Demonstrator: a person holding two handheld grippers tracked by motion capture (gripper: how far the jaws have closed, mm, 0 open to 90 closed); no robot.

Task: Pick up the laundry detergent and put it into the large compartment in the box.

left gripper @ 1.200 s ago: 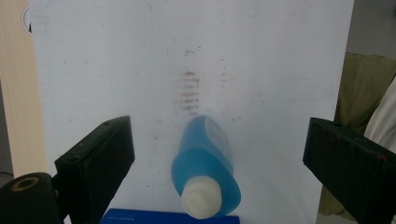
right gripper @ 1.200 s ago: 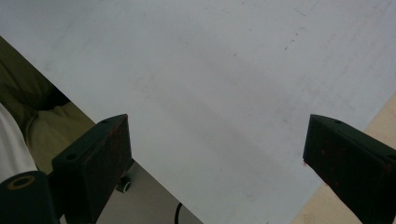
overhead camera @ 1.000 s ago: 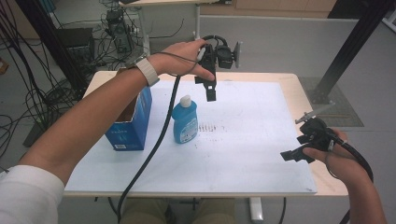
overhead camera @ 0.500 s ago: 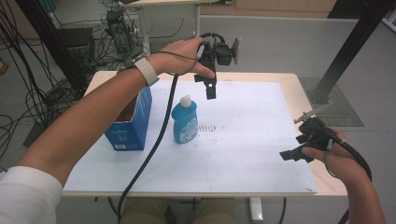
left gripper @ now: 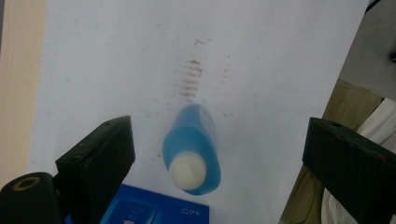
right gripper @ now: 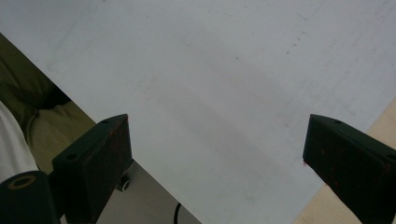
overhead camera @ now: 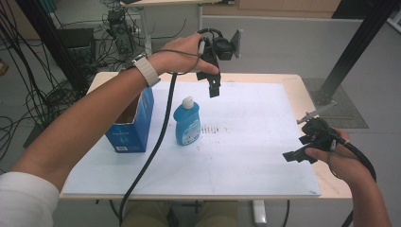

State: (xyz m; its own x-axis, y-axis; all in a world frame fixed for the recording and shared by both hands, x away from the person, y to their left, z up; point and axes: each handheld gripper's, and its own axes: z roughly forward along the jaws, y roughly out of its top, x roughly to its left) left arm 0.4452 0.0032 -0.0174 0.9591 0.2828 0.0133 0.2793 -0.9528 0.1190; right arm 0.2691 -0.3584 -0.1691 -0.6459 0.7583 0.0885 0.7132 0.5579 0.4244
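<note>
A blue bottle with a white cap [overhead camera: 187, 124] stands upright on the white paper sheet [overhead camera: 246, 142], just right of an open blue box [overhead camera: 132, 124]. My left gripper [overhead camera: 213, 86] hangs in the air above the far middle of the sheet, pointing down, behind and to the right of the bottle. In the left gripper view the bottle [left gripper: 192, 151] lies below and between the wide-open jaws of that gripper [left gripper: 219, 128], with the box corner [left gripper: 154, 211] at the bottom. My right gripper [overhead camera: 299, 154] hovers open and holding nothing over the sheet's front right part [right gripper: 217, 123].
Faint brown smudges [overhead camera: 213, 128] mark the paper right of the bottle. The beige table edge [overhead camera: 331, 182] runs close beside the right hand. A black cable [overhead camera: 153, 146] trails from the left gripper across the sheet's front. Cables and stands crowd the floor at the far left.
Almost nothing differs. Both hands stay nearly still; the right gripper has drifted very slightly to the left.
</note>
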